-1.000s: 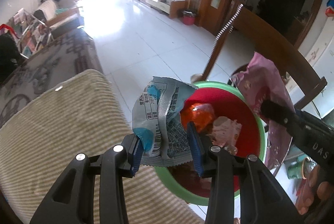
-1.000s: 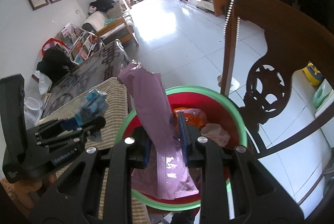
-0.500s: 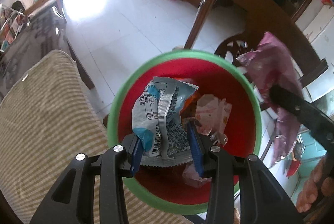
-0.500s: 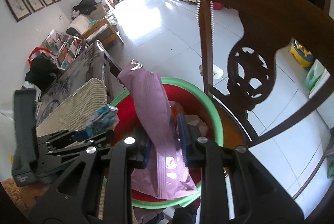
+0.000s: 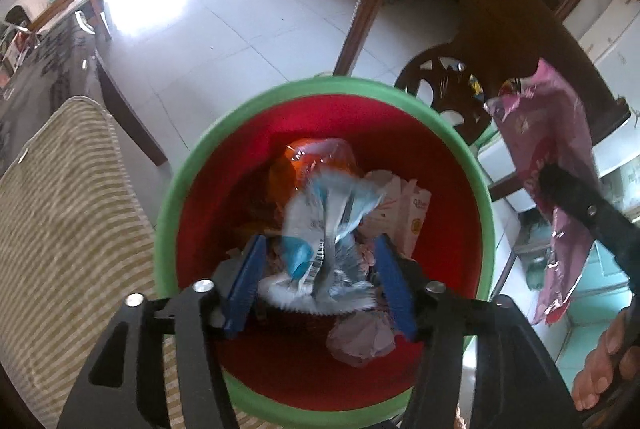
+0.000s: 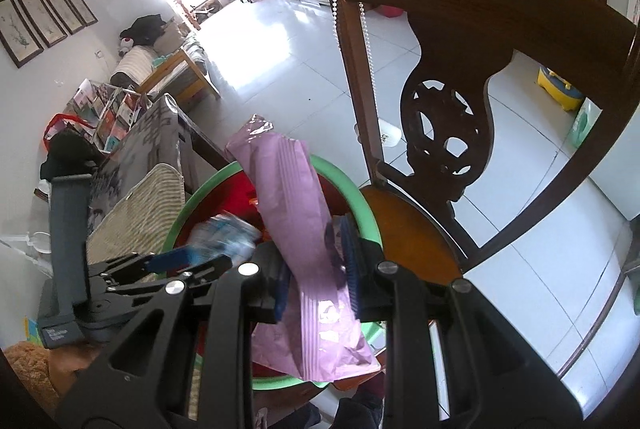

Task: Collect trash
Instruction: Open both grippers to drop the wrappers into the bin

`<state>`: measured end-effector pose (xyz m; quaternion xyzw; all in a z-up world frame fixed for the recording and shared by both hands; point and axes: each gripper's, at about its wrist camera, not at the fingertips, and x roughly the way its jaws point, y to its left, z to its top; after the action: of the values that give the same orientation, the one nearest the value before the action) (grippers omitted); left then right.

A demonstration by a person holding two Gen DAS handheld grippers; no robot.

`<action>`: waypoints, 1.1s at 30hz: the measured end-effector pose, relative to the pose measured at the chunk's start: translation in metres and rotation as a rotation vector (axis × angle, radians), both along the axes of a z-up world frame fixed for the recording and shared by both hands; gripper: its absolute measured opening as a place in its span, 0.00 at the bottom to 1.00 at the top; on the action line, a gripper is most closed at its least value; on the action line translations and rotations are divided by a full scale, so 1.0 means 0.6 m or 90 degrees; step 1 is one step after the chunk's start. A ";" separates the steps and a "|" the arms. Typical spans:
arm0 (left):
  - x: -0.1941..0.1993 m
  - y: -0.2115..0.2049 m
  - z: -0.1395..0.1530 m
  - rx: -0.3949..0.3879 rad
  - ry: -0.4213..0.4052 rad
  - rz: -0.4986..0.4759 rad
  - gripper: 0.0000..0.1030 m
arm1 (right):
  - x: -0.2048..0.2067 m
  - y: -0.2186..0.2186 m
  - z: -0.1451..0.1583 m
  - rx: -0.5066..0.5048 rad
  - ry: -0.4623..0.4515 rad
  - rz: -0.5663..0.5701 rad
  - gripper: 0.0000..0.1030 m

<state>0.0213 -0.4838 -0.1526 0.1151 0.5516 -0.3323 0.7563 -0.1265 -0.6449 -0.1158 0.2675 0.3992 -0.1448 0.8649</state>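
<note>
The left gripper (image 5: pixel 318 279) is held steeply downward over the round red bin with the green rim (image 5: pixel 168 213), and its blue-padded jaws are opening; the crumpled blue-and-white printed snack wrapper (image 5: pixel 326 237) is seen blurred between them, clear of both pads, with its serrated edge nearest and its long axis running away from the camera into the bin. Below and beyond it, a crumpled pale pink paper (image 5: pixel 362 339), a white-and-pink carton (image 5: pixel 404 213) and a translucent orange plastic wrapper (image 5: pixel 316 159) are seen inside the bin. In the right wrist view, the right gripper (image 6: pixel 316 279) is clamped on the long flat pink foil wrapper (image 6: pixel 292 213), which is held over the bin's right rim with its long axis tilted slightly left of upright and its torn end pointing up and away. The beige striped cushion (image 5: pixel 60 229) lies left of the bin. Farther right stands the dark carved wooden chair (image 6: pixel 440 117), a bead string (image 6: pixel 370 45) hung on its back, and the white tiled floor (image 5: pixel 224 21) extends beyond.
</note>
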 end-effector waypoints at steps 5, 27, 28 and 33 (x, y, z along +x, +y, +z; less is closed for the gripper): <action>-0.001 0.036 0.044 -0.018 -0.055 0.026 0.69 | 0.020 0.011 -0.008 -0.002 0.011 0.021 0.23; 0.010 0.209 0.119 -0.017 -0.160 0.149 0.73 | 0.129 0.101 -0.043 -0.020 0.052 0.123 0.23; 0.011 0.214 0.119 -0.017 -0.161 0.151 0.73 | 0.131 0.103 -0.044 -0.021 0.053 0.124 0.23; 0.016 0.234 0.121 -0.017 -0.164 0.158 0.73 | 0.142 0.111 -0.047 -0.026 0.061 0.122 0.23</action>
<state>0.0307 -0.3435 -0.0798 0.0774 0.4555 -0.2262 0.8575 -0.0416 -0.5782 -0.1441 0.2035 0.4606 -0.0817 0.8601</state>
